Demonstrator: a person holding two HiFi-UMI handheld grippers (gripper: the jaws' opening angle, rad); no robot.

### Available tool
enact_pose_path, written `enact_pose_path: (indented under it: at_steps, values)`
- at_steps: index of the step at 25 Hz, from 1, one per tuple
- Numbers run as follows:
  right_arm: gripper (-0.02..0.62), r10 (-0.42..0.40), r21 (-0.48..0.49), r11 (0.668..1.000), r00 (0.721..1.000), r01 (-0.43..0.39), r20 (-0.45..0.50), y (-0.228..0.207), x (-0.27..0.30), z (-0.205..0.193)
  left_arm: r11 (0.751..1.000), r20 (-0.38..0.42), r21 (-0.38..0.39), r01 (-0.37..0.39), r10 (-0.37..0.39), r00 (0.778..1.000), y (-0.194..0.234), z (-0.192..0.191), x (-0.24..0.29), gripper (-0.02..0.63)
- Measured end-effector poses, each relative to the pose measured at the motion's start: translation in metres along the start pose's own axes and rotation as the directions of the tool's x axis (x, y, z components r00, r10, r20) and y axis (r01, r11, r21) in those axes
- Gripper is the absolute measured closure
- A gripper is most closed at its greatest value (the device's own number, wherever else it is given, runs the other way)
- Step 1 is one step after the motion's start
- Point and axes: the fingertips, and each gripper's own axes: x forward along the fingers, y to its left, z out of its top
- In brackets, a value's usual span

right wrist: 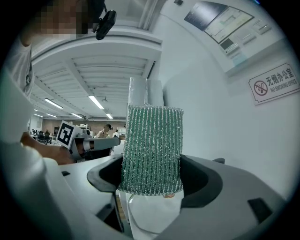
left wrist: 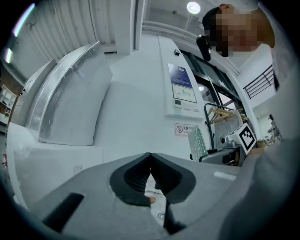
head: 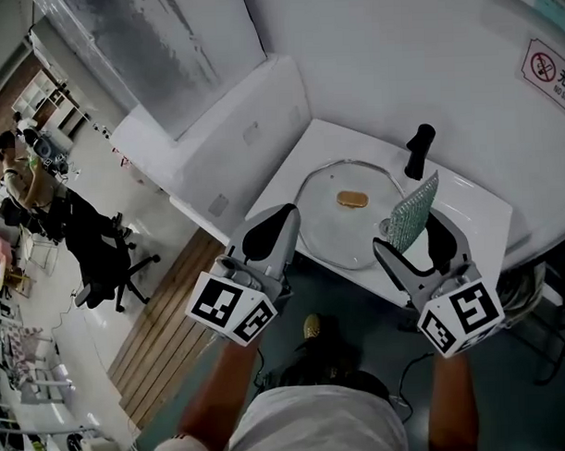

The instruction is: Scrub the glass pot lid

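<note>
**Scrub pad poised beside a glass pot lid on a white table**

Head view, looking steeply down: a person holds a gripper in each hand at the near edge of a small white table set into a white corner. The glass pot lid lies flat at the centre of the frame, between and just beyond the two grippers. It is round and clear with a thin metal rim, and the table shows through it. A small tan knob sits at its middle, so the lid rests dome side up with its top face open for scrubbing.

The right gripper, at lower right, has its jaws clamped on a green, ribbed, glittery scrub pad. The pad stands upright, with most of it sticking out past the jaws, probably to leave plenty of surface free to rub the glass.

The left gripper, at lower left, has its jaws pressed fully together with nothing between them. It points at the lid's near-left edge, likely placed to steady the lid.

A dark upright object, its kind unclear, stands behind the lid.
</note>
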Motion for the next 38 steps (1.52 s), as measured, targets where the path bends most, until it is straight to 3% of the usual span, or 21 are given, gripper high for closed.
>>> enact_pose_path:
  at_steps: [11,26,34,38]
  values:
    - [0.247,-0.053,-0.018,0.998,0.998,0.053,-0.036,-0.030,0.077,0.008,0.999,-0.043,0.006,0.049,-0.049,0.998,0.071,-0.015,0.052,0.591]
    - [0.247,-0.127,-0.077,0.990,0.980,0.116,-0.153,-0.056,0.156,0.006,0.988,-0.222,-0.079,0.129,-0.144,0.964,0.142,-0.074,0.109,0.589]
    - [0.247,-0.072,-0.139,0.990,0.951,0.031,-0.300,-0.068,0.193,-0.006,0.980,-0.371,-0.154,0.129,-0.179,0.911,0.154,-0.113,0.126,0.584]
    - [0.247,0.015,-0.156,0.984,0.899,-0.091,-0.437,-0.069,0.212,-0.026,0.975,-0.466,-0.205,0.082,-0.171,0.868,0.159,-0.140,0.124,0.477]
